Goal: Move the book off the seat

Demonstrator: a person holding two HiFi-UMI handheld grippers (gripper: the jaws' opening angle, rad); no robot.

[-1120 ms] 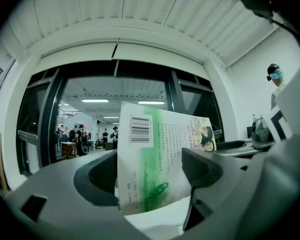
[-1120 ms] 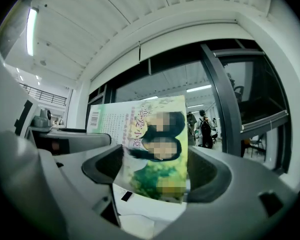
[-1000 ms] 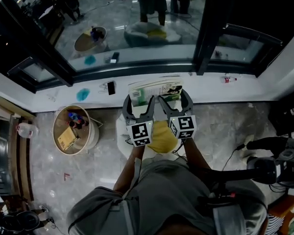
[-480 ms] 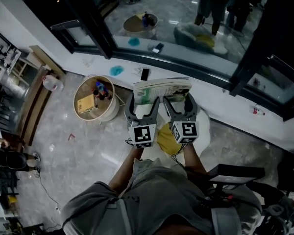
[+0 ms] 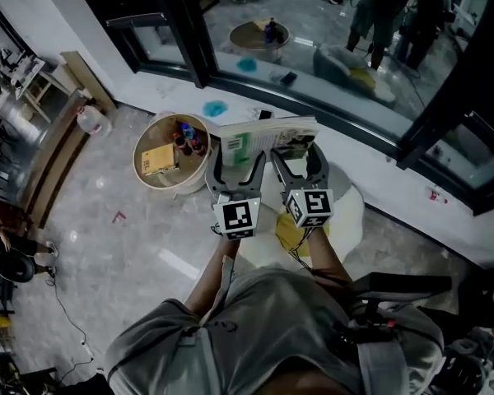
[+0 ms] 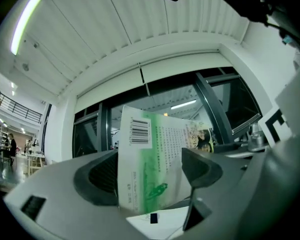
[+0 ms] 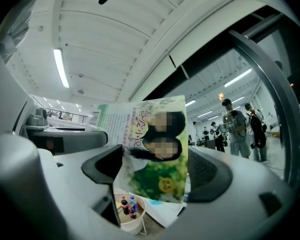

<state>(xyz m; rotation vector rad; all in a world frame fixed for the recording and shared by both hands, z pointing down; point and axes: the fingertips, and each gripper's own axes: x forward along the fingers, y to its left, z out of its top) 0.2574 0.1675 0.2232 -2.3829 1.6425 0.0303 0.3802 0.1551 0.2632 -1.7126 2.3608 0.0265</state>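
A thin book point(image 5: 267, 138) with a green and white cover is held up in the air, gripped at its two lower corners. My left gripper point(image 5: 235, 164) is shut on its left part, where the barcode side of the book point(image 6: 152, 159) shows between the jaws of the left gripper point(image 6: 150, 171). My right gripper point(image 5: 295, 156) is shut on the right part; the picture cover of the book point(image 7: 157, 149) fills the gap of the right gripper point(image 7: 157, 171). The round white seat point(image 5: 346, 212) with a yellow cushion point(image 5: 290, 230) lies below and to the right.
A round basket table point(image 5: 148, 177) holding bottles and a box stands on the floor to the left, and the same basket point(image 7: 132, 224) shows under the right gripper. A white window ledge point(image 5: 354, 151) and dark window frames run behind. A black chair part point(image 5: 395, 285) is near my right side.
Both grippers have carried the book to the left, off the seat's middle and toward the basket table. The head view has swung left. The grip on the book is unchanged.
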